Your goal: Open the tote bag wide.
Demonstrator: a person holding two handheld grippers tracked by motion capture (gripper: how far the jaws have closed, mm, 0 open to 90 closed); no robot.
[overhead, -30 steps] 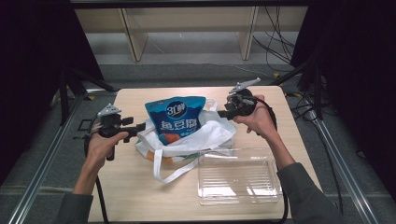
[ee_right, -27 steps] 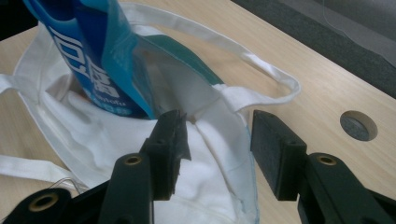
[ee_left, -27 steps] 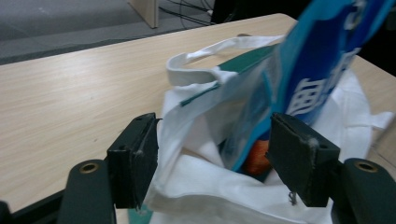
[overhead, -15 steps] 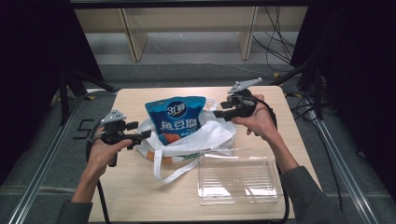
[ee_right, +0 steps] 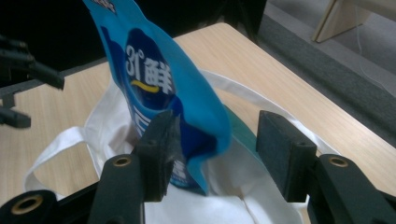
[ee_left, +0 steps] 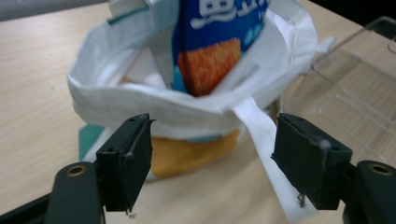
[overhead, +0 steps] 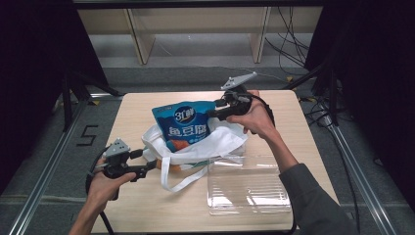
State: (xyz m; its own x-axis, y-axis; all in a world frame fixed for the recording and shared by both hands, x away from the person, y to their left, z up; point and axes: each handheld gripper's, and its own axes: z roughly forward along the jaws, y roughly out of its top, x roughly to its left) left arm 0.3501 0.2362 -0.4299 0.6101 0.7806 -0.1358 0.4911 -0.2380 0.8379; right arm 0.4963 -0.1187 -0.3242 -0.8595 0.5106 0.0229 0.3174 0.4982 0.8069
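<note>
— Where's the snack packet?

— The glossy blue plastic snack pouch with white lettering (overhead: 185,125) stands upright in the white cloth tote bag (overhead: 215,142), its top half sticking out of the bag's mouth. The bag sits mid-tabletop (overhead: 142,107).

— And the tongs?

— The right tongs (ee_right: 215,154) sit around the pouch's edge, jaws apart and just been widening; the left-hand pad touches the pouch, the other stands clear of it. The left tongs (ee_left: 212,161) hang wide open just in front of the bag's rim, also just been spreading, with a white strap (ee_left: 261,140) lying loose between the jaws, unpinched.

— Anything else nearby?

— A clear ribbed plastic box (overhead: 247,186) lies just beside the bag, towards the person.
</note>
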